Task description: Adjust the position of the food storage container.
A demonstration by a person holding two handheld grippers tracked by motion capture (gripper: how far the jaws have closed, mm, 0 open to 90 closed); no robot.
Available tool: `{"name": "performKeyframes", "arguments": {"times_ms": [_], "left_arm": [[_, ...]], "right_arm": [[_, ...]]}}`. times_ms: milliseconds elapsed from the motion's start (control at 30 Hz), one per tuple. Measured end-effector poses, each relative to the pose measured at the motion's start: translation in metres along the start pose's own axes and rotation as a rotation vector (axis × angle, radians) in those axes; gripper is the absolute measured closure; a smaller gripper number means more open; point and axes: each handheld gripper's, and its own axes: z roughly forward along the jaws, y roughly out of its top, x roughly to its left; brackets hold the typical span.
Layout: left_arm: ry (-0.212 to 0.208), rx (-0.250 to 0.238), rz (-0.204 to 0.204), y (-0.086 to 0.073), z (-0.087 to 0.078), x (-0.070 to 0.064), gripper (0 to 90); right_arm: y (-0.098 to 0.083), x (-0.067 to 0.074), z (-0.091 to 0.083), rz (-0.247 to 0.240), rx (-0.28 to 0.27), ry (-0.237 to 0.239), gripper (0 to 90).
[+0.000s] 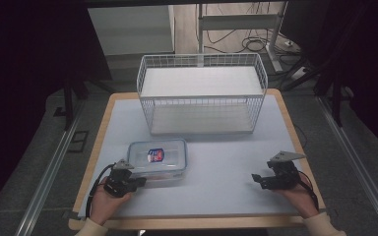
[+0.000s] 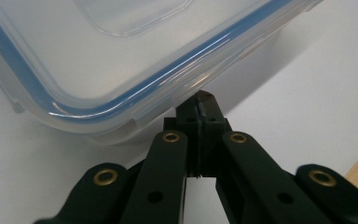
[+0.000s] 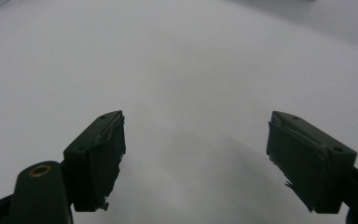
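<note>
Pressing its closed tips against the near lower edge of the clear container (image 1: 157,158), the left hand-held gripper (image 1: 139,181) has its jaws fully together with nothing between them, so any contact here is a push rather than a grasp. The container, a lidded plastic box with a blue seal, sits on the bench (image 1: 226,196) just in front of the wire basket (image 1: 202,91), apart from it; in the left gripper view the box (image 2: 121,60) looms just beyond the tips (image 2: 204,100), which sit under the lid's rim, touching it or nearly so. The main risk, as I judge it, is that an off-centre nudge at this corner makes the box swivel instead of travelling straight, or that the tips ride up under the rim and tip the box or pop a lid latch. A smooth bench would also let the light box skid away toward the basket. The right hand-held gripper (image 1: 257,178) rests well to the right of the container, jaws wide and empty (image 3: 196,154), too far off to steady it.
</note>
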Motion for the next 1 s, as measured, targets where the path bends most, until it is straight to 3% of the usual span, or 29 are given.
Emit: {"name": "performKeyframes", "arguments": {"times_ms": [200,267,333,433,533,567,633,767,800,833,1000], "left_arm": [[-0.013,-0.013,0.006,-0.001,-0.004,-0.003,90.0],[-0.012,-0.041,0.023,-0.003,-0.017,-0.006,90.0],[0.014,-0.075,0.027,-0.002,-0.033,-0.003,90.0],[0.051,-0.124,-0.008,0.002,-0.051,0.01,90.0],[0.118,-0.134,-0.036,0.006,-0.057,0.027,90.0],[0.118,-0.134,-0.036,0.006,-0.057,0.027,90.0],[0.166,-0.119,-0.062,0.011,-0.053,0.046,90.0],[0.198,-0.083,-0.102,0.019,-0.039,0.069,90.0],[0.198,-0.083,-0.102,0.019,-0.039,0.069,90.0],[0.196,-0.062,-0.124,0.023,-0.03,0.079,90.0],[0.157,-0.041,-0.137,0.029,-0.018,0.085,90.0]], "right_arm": [[0.0,-0.001,-0.001,0.001,-0.003,0.0,18.9],[0.0,-0.001,-0.001,0.001,-0.004,0.0,18.9],[0.0,-0.001,-0.002,0.002,-0.003,-0.001,18.9],[0.0,-0.002,-0.002,0.005,-0.007,-0.003,18.9],[0.0,-0.002,-0.002,0.005,-0.009,-0.004,18.9],[0.0,-0.002,-0.002,0.005,-0.009,-0.004,18.9],[0.0,-0.002,-0.003,0.005,-0.009,-0.005,18.9],[0.0,-0.002,-0.002,0.007,-0.008,-0.007,18.9],[0.0,-0.002,-0.002,0.007,-0.008,-0.008,18.9],[0.0,-0.002,-0.002,0.008,-0.008,-0.007,18.9],[0.001,-0.001,-0.002,0.014,-0.001,-0.007,18.9]]}}
